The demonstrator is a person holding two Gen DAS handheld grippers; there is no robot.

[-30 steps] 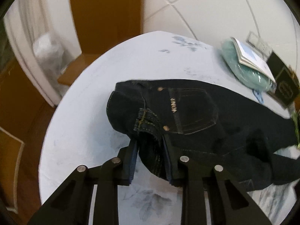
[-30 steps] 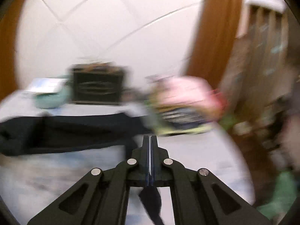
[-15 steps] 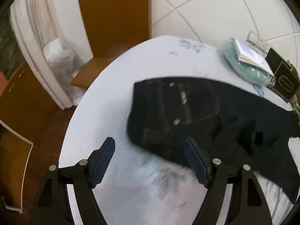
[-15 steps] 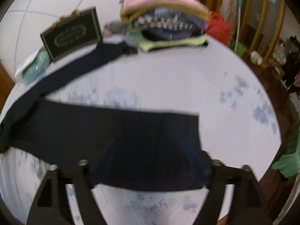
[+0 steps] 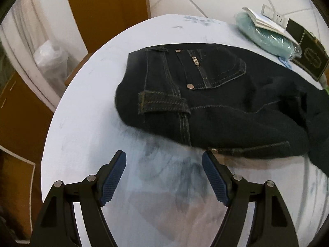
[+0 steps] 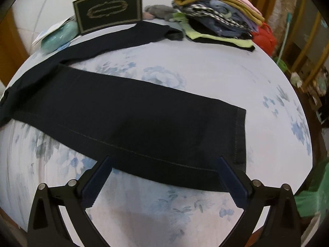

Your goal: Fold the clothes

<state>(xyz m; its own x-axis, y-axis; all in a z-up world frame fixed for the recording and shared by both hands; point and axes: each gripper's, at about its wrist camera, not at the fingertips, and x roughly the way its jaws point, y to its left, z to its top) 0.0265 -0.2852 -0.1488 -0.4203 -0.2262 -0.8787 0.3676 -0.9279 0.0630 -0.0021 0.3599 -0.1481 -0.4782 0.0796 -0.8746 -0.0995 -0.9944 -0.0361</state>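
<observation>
round tabletop (image 6: 205, 65) w/ pale cloth, faded blue flower print. dark jeans (image 5: 216, 94) lie flat on it: waist end w/ pocket toward one edge, one leg (image 6: 133, 121) stretched across the middle, hem near the other edge; 2nd leg (image 6: 115, 39) angles off toward the back. at the back: stack of folded clothes (image 6: 218, 18), dark gift bag (image 6: 109, 8) standing upright, teal bundle in plastic (image 5: 265, 35) w/ papers on top, grey soft item (image 6: 160, 11) btw bag & stack.

One pair of dark jeans (image 5: 216, 94) lies on one counter (image 6: 205, 65). One black gift bag (image 6: 109, 8), one teal bundle (image 5: 265, 35) and one clothes stack (image 6: 218, 16) sit behind. Two claws: left claw (image 5: 164, 160), right claw (image 6: 164, 165).
</observation>
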